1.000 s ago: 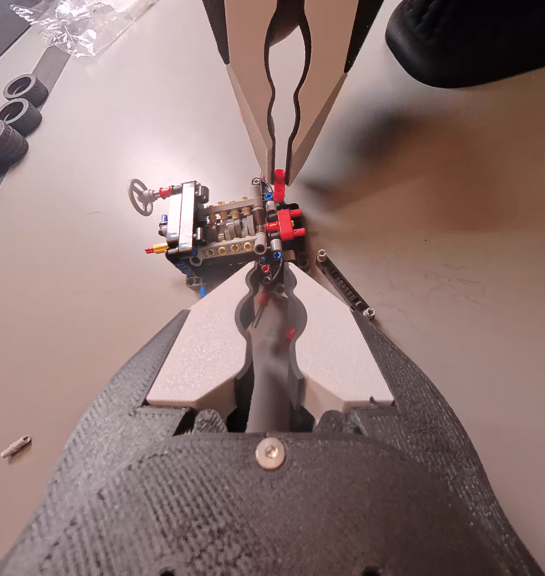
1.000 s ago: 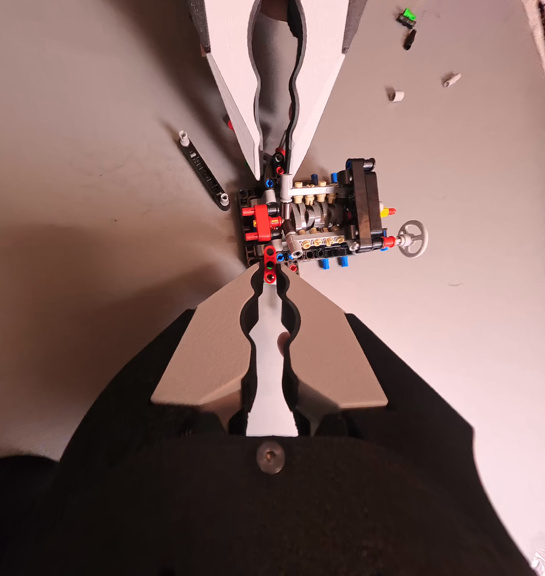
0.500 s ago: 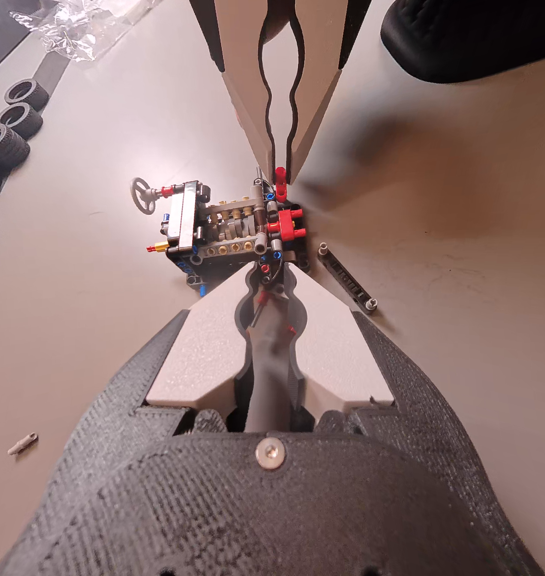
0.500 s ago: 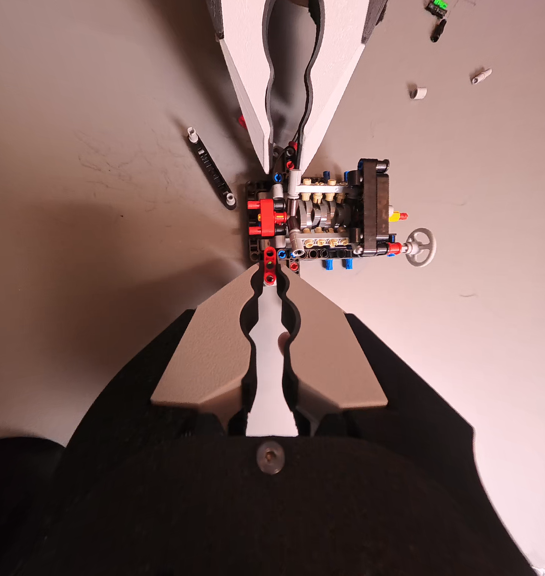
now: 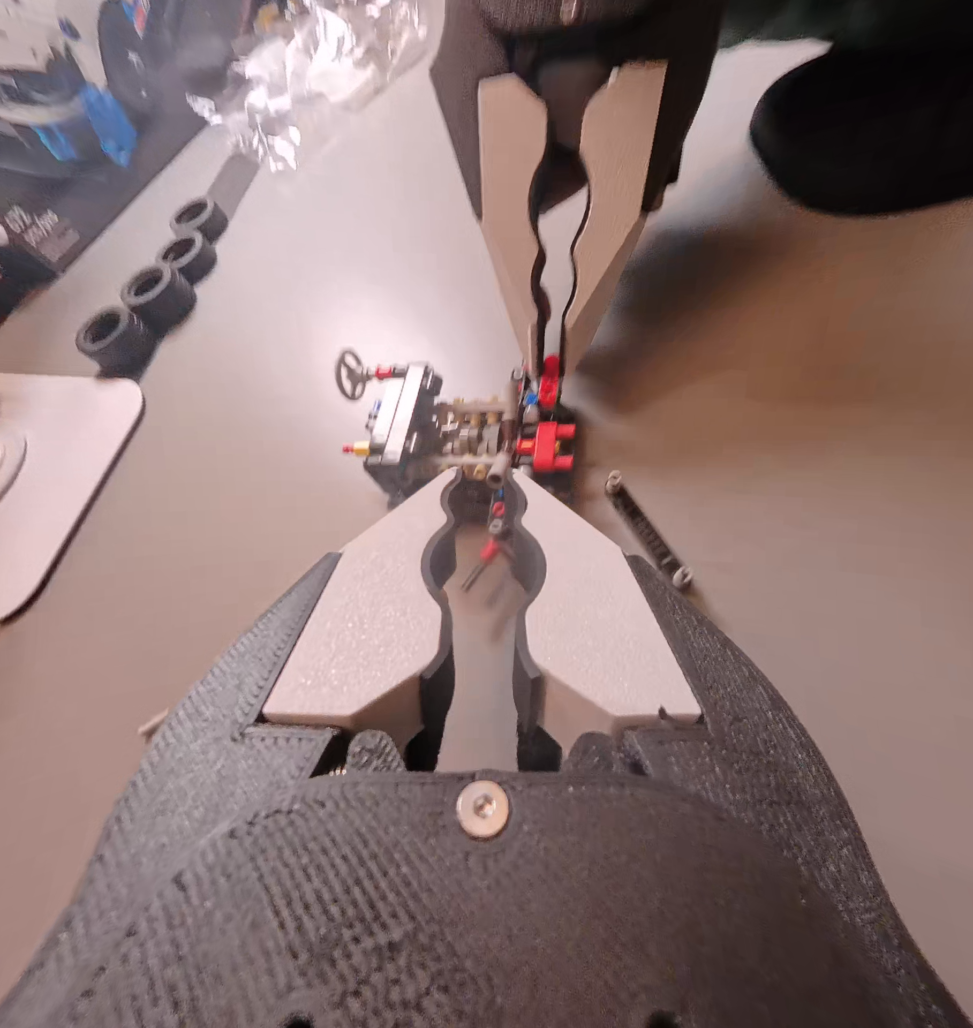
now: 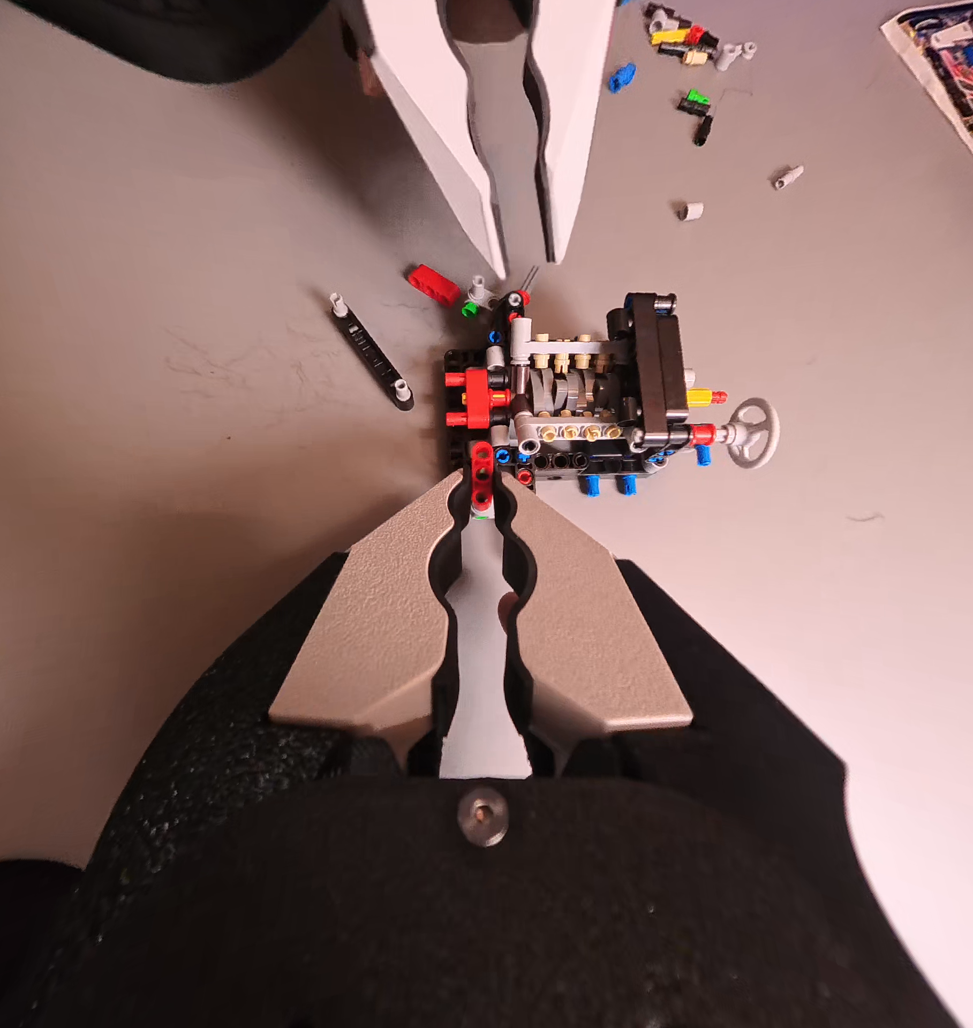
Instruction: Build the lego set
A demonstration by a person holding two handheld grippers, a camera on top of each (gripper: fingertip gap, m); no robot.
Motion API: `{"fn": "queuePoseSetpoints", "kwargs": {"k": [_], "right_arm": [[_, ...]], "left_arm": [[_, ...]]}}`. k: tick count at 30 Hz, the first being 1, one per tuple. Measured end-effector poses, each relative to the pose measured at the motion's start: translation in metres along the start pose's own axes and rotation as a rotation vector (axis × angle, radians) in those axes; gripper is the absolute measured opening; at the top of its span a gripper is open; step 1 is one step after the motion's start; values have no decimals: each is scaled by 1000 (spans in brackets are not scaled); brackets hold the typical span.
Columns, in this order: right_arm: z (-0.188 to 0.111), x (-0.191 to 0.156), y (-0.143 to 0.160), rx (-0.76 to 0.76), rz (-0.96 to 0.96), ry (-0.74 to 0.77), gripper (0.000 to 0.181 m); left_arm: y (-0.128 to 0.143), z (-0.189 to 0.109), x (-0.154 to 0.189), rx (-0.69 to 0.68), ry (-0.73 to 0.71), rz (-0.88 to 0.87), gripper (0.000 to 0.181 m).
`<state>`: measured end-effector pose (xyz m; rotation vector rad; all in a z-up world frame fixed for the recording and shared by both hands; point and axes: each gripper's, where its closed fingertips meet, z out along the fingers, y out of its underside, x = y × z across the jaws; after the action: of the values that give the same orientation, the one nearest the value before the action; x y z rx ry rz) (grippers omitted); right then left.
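The right gripper (image 6: pixel 481 489) is closed on a red beam (image 6: pixel 482 473) at the near edge of the lego assembly (image 6: pixel 573 400), mid-tabletop (image 6: pixel 194 500). The left gripper (image 5: pixel 487 478) stands parted at the assembly's opposite edge; contact appears absent, though that view is blurred. A black beam (image 6: pixel 371 351) lies just beside.

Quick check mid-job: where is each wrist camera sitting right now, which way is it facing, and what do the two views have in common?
Left wrist view: sits behind the left tongs, looking along them at the lego model from one side; own pale fingers and black housing show, and the right tongs opposite.
Right wrist view: sits behind the right tongs, facing back the other way; they grip a red beam at the model's edge, and the left tongs sit opposite, parted.
Shared: the model, its steering wheel, the black beam, both tongs.
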<state>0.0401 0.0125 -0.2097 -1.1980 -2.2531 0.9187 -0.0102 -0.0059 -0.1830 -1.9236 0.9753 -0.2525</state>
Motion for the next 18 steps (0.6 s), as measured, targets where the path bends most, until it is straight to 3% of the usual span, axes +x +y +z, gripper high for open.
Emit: {"fn": "queuePoseSetpoints", "kwargs": {"k": [4,10,18], "right_arm": [[2,-1,0,21,-8,25,6],[1,-2,0,49,-4,43,6],[-3,-4,2,107,13,53,6]], "left_arm": [[-25,14,15,18,23,20,10],[-20,49,33,-103,108,91,15],[-13,64,34,-222,75,233,9]]}}
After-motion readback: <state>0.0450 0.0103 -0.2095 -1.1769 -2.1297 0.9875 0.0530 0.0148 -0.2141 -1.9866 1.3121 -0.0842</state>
